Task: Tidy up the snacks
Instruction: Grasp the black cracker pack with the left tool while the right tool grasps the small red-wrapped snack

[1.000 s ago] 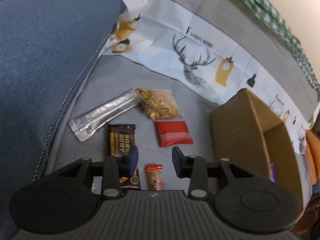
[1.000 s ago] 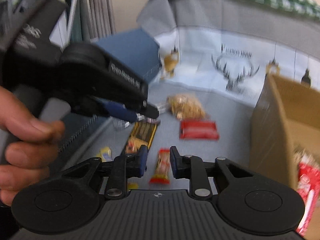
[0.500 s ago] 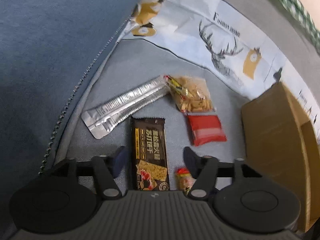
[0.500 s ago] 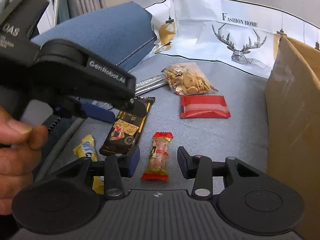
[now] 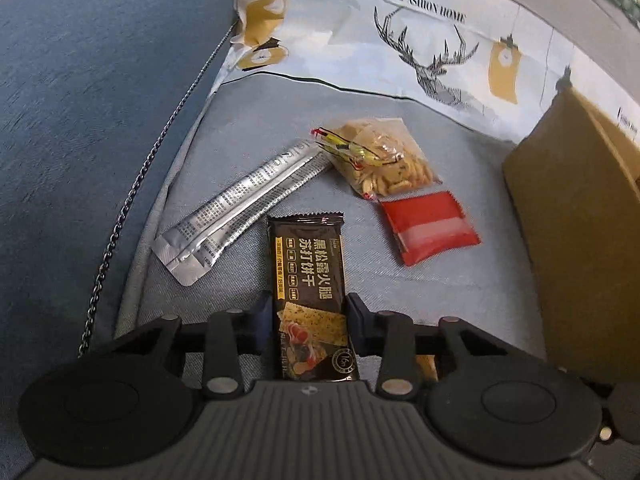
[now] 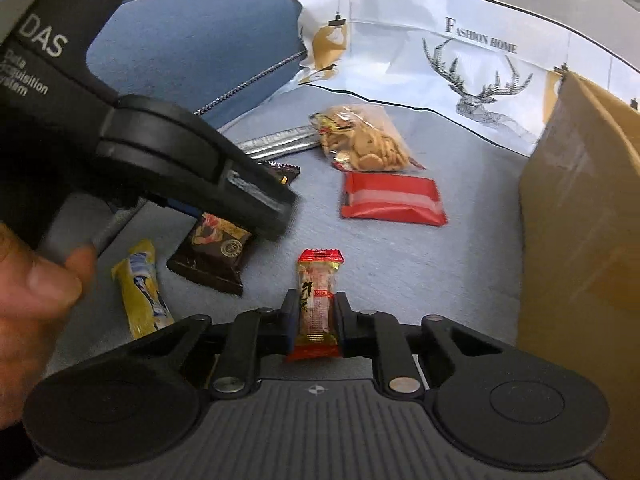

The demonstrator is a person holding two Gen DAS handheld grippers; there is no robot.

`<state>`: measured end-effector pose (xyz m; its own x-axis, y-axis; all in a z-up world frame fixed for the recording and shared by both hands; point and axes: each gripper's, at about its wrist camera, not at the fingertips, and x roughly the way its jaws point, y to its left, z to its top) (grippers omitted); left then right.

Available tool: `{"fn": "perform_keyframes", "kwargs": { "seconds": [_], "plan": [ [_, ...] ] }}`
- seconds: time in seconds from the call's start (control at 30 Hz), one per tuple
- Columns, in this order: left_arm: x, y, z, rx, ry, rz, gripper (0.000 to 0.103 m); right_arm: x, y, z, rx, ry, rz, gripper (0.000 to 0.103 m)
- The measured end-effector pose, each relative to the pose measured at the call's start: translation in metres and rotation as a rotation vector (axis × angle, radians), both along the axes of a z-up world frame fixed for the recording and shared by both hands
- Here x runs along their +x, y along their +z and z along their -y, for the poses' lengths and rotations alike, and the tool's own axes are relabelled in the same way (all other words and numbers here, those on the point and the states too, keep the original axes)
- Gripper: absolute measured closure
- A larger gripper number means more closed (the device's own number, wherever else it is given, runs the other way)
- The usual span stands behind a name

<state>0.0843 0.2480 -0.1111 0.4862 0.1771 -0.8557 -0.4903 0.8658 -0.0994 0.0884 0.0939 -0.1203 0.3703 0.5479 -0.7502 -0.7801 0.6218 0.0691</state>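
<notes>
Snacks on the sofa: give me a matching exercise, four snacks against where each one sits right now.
Snacks:
1. black cracker pack
2. small red-ended candy
3. red packet
4. yellow bar

Places:
A. lying free, nearest the cardboard box
B. between the left gripper jaws, which are closing
C. lying free by the person's hand
D. clamped in the right gripper

Pairs: 1-B, 2-D, 3-A, 4-C

Six snack packets (image 6: 391, 199) lie loose, beside one cardboard box (image 6: 580, 240) and two hand-held grippers (image 6: 314, 312).
</notes>
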Motion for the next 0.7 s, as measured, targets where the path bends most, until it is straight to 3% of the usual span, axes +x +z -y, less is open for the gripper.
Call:
{"fn": "perform_keyframes", "kwargs": {
  "seconds": [0.3, 0.43, 0.7],
  "plan": [
    [-0.007, 0.010, 0.013, -0.110, -0.100, 0.014, 0.061, -0.020, 0.014, 0.026, 0.018, -0.006, -0.033, 0.085],
    [-0.007, 0.005, 0.022, -0.067, -0.119, -0.050, 0.059, -0.024, 0.005, 0.029, -0.024, -0.012, -0.082, 0.084],
    [-0.004, 0.002, 0.029, -0.051, -0.149, -0.074, 0.049, -0.019, -0.001, 0.031, -0.025, -0.018, -0.097, 0.078]
  ]
}}
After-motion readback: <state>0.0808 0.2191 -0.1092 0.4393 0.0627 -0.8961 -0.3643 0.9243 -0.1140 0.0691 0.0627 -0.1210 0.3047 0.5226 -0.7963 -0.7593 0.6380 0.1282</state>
